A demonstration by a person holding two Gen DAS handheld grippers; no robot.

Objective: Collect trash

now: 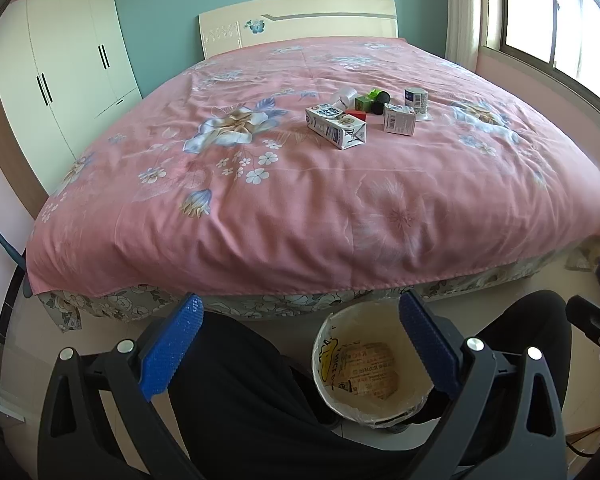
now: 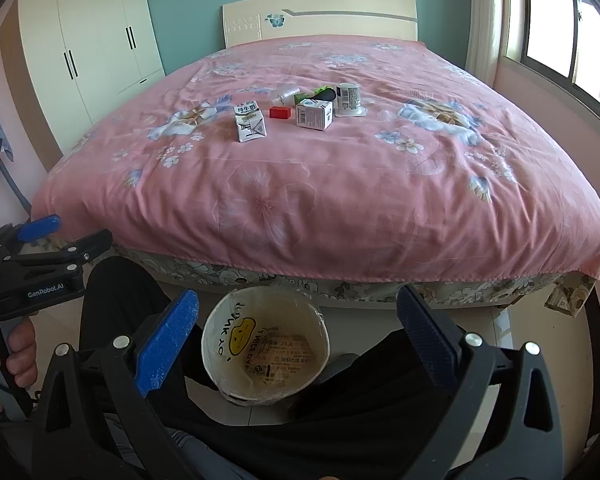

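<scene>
Several pieces of trash lie on the pink bed: a white milk carton (image 1: 336, 126) (image 2: 250, 121), a small white box (image 1: 399, 119) (image 2: 314, 116), a red block (image 2: 280, 112), a yogurt cup (image 1: 416, 100) (image 2: 349, 99), a clear bottle (image 2: 286, 94) and green and black items (image 1: 374, 100). A lined trash bin (image 1: 374, 364) (image 2: 265, 346) stands on the floor at the bed's foot, with paper in its bottom. My left gripper (image 1: 300, 344) and right gripper (image 2: 298, 338) are both open and empty, held above the bin, far from the trash.
The person's dark-trousered legs (image 1: 240, 392) flank the bin. A white wardrobe (image 1: 60, 80) stands left of the bed, a window (image 1: 560, 12) at the right. The left gripper shows at the left edge of the right wrist view (image 2: 40, 256).
</scene>
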